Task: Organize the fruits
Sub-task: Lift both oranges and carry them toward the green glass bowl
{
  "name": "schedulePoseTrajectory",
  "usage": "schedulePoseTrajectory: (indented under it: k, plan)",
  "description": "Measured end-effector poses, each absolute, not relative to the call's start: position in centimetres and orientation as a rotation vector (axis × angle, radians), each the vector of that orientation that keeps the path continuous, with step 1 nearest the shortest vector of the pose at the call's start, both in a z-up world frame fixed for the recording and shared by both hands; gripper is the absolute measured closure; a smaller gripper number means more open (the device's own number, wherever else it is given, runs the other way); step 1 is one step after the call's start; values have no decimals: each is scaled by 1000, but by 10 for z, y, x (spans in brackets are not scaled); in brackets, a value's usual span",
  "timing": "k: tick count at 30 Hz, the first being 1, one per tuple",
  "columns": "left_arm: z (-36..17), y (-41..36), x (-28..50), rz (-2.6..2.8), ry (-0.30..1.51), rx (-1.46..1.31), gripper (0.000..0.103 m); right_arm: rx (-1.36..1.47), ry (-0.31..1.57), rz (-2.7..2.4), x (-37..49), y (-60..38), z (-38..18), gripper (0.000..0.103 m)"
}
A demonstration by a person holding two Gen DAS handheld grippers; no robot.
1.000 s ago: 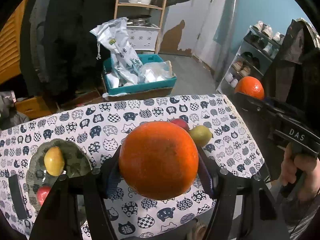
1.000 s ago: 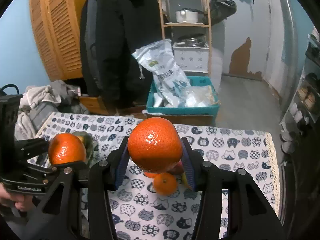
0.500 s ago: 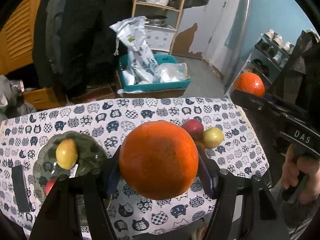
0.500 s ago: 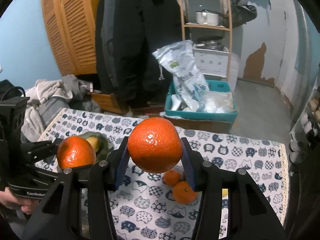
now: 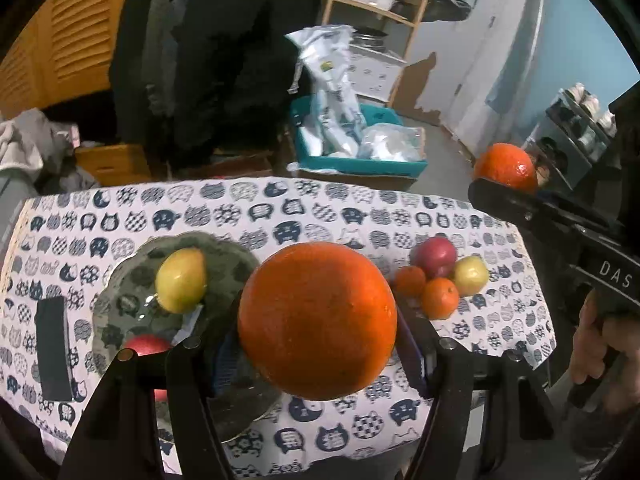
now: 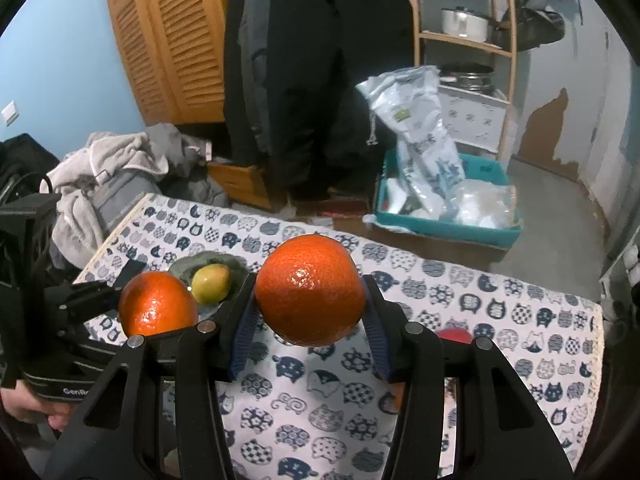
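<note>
Left of the green plate (image 5: 120, 300), a dark block (image 5: 52, 348) lies. The left gripper (image 5: 318, 344) clamps a large orange (image 5: 318, 320), hiding the plate's right rim. The right gripper (image 6: 308, 316) clamps another orange (image 6: 308, 290); a red fruit (image 6: 454, 335) peeks behind.

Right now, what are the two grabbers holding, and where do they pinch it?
Each holds an orange. The left gripper squeezes its orange by the two sides, and the right gripper squeezes its orange the same way.
</note>
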State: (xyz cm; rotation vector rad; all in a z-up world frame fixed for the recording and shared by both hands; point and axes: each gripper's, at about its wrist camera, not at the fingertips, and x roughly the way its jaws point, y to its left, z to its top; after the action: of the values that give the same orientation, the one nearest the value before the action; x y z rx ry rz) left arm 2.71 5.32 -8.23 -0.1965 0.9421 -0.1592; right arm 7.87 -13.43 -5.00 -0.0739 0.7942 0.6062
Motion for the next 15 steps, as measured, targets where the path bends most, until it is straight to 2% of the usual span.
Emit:
schedulePoseTrajectory:
  k: [15]
  plan:
    - [-141,106,33,-66,1056,-290,34,-103,885,686,96,-64,-87,55]
